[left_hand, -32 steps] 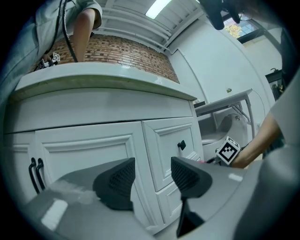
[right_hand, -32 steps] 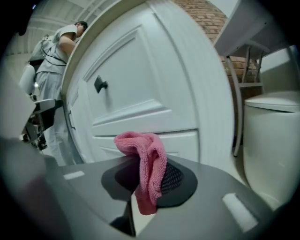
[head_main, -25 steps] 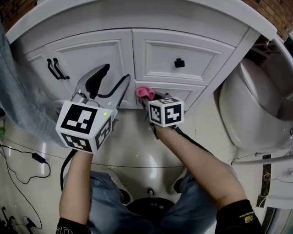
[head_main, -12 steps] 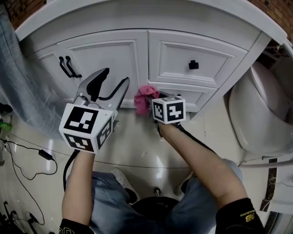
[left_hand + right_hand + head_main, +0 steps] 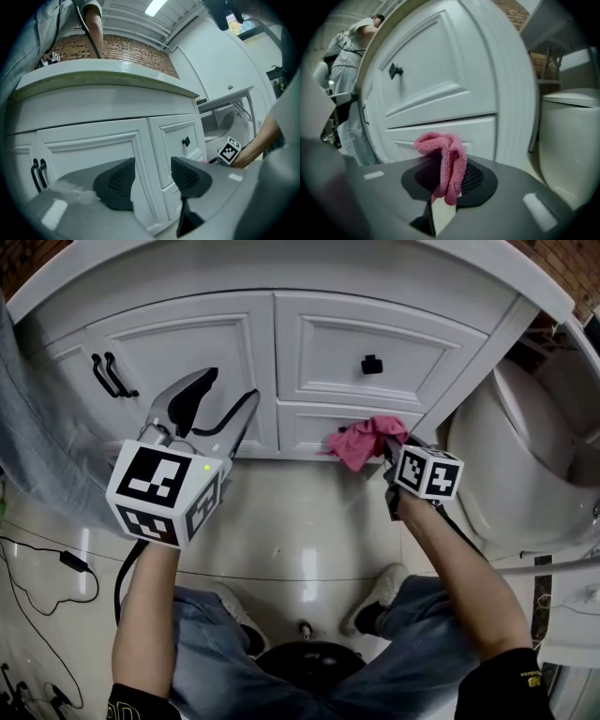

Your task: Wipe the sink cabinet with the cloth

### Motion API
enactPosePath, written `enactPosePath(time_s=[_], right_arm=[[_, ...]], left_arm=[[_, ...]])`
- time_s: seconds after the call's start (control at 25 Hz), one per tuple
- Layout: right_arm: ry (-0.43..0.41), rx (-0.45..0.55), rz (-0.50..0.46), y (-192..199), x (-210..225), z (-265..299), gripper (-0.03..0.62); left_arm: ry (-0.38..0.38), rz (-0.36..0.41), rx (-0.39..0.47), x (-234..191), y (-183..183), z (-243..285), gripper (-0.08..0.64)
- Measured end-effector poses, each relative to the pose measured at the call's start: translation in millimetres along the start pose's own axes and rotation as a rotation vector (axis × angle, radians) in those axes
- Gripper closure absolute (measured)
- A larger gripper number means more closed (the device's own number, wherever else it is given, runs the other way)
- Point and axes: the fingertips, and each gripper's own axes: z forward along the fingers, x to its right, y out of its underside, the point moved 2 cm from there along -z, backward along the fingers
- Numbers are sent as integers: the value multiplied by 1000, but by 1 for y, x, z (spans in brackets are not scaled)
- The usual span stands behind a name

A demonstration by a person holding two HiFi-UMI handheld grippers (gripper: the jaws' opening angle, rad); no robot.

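Pinching cloth (image 5: pixel 443 157), right gripper (image 5: pixel 446 180); bite clear only in right gripper view.

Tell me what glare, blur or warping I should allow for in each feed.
Head view: glare patches on the glossy floor, cabinet bowed by the lens. Left gripper view: heavy fisheye, dark corners, bright ceiling light. Right gripper view: cloth sharp, toilet and picture edges soft.

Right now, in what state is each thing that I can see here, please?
left gripper: open, empty
right gripper: shut on the pink cloth
pink cloth: bunched, at the lower drawer front
upper drawer: shut
lower drawer: shut
cabinet door: shut
toilet lid: down
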Motion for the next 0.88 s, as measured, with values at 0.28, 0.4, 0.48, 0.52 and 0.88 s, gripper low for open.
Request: enactPosePath(time_s=[0.28, 0.4, 0.48, 0.52, 0.88], right_arm=[[103, -25, 24, 12, 46, -16, 514], [3, -105, 25, 35, 2, 4, 514], [-100, -172, 4, 55, -48, 22, 514], [-156, -200, -27, 64, -76, 31, 514], [-417, -228, -193, 94, -239, 92, 514]], left_arm=[[-6, 21, -16, -1, 5, -7, 322], [-23, 20, -29, -9, 10, -11, 322], [-34, 6, -27, -12, 8, -12, 322], [-39, -5, -19, -13, 6, -12, 322], [-47, -35, 44, 1, -20, -20, 322]])
